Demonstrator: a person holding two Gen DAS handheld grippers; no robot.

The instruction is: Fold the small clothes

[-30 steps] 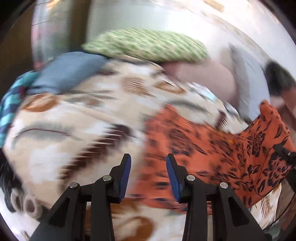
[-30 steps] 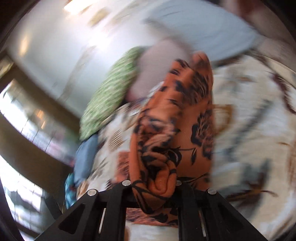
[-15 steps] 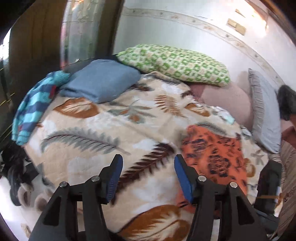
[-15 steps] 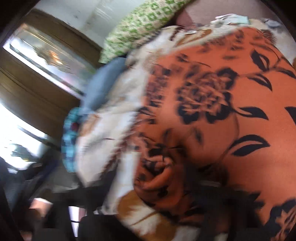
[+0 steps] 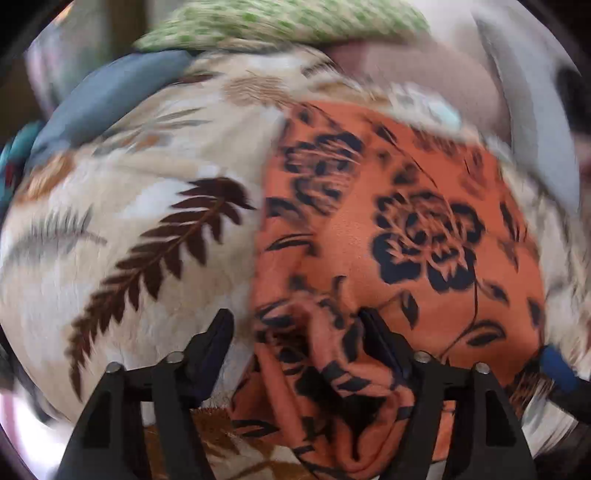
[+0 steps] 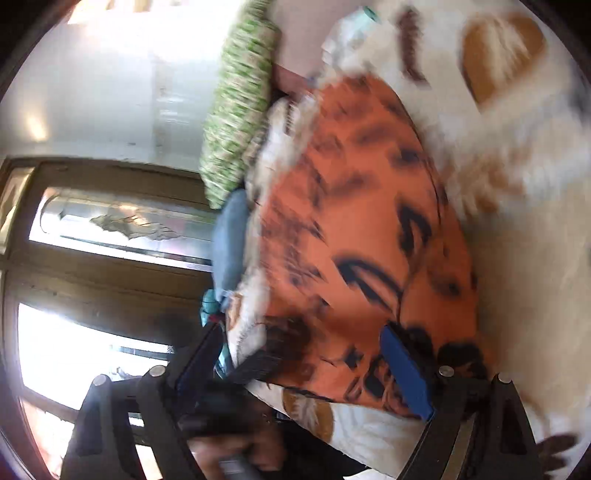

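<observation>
So the big change: a second ago the right gripper (image 6: 301,365) had the orange flowered cloth (image 5: 399,236) bunched up tight between its fingers and held up in the air. Now that cloth is lying on the bed, spread over the leaf-print blanket (image 5: 122,229), and the right gripper has let go. Its jaws have just been opening and now stand wide; from the right wrist view the blue pad sits just over the near edge of the cloth, but nothing is pinched.

The left gripper (image 5: 295,332) was over plain blanket half a second ago. Now it's right down at the crumpled near corner of the cloth, jaws just been opening too, with a ridge of orange fabric bulging up between them. The pads don't look like they're pressing on it, so I'd call it released, not grasping yet.

What that means, as far as I can guess: the cloth has been laid out flat-ish, which is the setup for a fold, not the fold itself. The far part looks fairly smooth; the near edge is still rumpled. Both grippers look lined up to grab the near corners next. Pillows (image 5: 280,18) at the head of the bed are well clear.
</observation>
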